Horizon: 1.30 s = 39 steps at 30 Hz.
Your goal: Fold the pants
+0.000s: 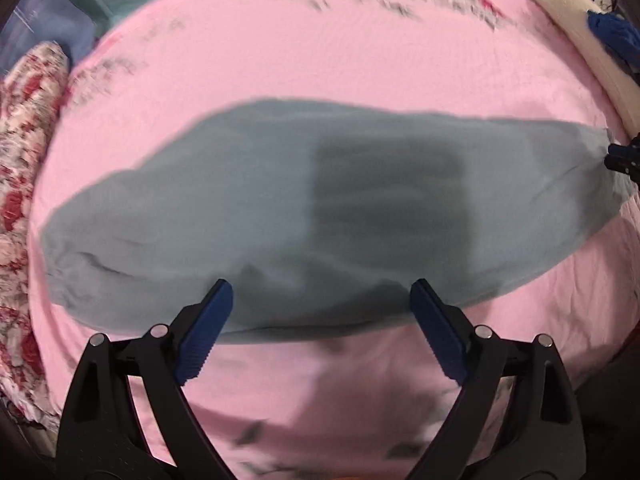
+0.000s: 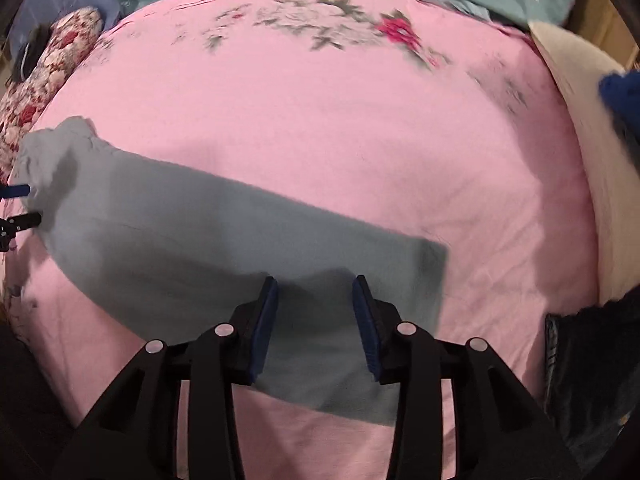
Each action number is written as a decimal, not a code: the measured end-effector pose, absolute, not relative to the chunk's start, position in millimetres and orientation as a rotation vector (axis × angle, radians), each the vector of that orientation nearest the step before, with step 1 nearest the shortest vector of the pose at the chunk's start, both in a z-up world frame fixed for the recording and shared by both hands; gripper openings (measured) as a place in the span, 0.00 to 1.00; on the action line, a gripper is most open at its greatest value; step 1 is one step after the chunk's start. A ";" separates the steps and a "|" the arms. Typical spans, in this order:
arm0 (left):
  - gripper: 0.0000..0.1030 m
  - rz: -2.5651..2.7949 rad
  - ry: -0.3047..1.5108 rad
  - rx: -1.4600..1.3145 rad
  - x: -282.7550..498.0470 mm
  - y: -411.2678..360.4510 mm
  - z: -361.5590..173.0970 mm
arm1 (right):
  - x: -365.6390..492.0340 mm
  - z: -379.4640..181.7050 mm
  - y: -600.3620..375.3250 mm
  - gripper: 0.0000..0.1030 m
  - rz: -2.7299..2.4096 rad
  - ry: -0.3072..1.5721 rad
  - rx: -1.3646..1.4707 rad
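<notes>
Pants lie flat on the pink sheet beyond both grippers' parted, empty fingers.

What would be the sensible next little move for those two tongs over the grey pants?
Probably lower both and pinch the near edge. The grey pants lie flat in a long strip on the pink sheet, and the left tongs and right tongs hang open above them, holding nothing.
</notes>
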State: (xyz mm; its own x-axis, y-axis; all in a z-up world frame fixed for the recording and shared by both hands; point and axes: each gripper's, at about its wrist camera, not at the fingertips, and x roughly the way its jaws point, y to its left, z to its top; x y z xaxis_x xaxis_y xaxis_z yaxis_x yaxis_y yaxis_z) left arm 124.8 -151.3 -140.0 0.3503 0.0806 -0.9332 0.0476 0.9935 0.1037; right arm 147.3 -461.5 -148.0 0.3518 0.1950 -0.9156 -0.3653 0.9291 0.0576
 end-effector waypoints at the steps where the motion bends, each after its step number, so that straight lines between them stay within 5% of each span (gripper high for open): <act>1: 0.89 0.040 1.178 0.121 119.3 -135.5 -130.5 | 146.3 -133.7 -449.5 0.38 0.391 1.110 -0.169; 8: 0.89 0.287 1.221 0.040 116.2 21.9 -166.3 | 170.5 -98.2 -282.8 0.38 0.701 1.046 -0.017; 13: 0.90 0.243 1.248 -0.287 94.6 102.3 -174.2 | 220.2 -105.8 -186.0 0.38 0.824 1.114 0.134; 18: 0.90 0.032 1.055 -0.169 117.1 75.4 -123.0 | 272.1 -136.9 -145.0 0.39 0.836 1.257 0.138; 24: 0.90 -0.113 1.095 -0.158 168.1 18.6 -166.0 | 268.2 -161.5 -117.9 0.39 0.970 1.493 -0.005; 39: 0.95 -0.066 1.136 0.043 156.6 -5.5 -184.3 | 265.8 -162.9 -101.5 0.45 1.334 1.590 0.090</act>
State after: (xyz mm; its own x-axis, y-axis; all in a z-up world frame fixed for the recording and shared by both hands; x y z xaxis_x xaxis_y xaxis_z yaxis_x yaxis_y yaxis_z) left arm 156.6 -5.5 -184.3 0.4200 -0.0308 -0.9070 0.0743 0.9972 0.0005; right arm 265.8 -101.5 -162.9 -0.4823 0.6109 -0.6278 -0.5124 0.3846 0.7678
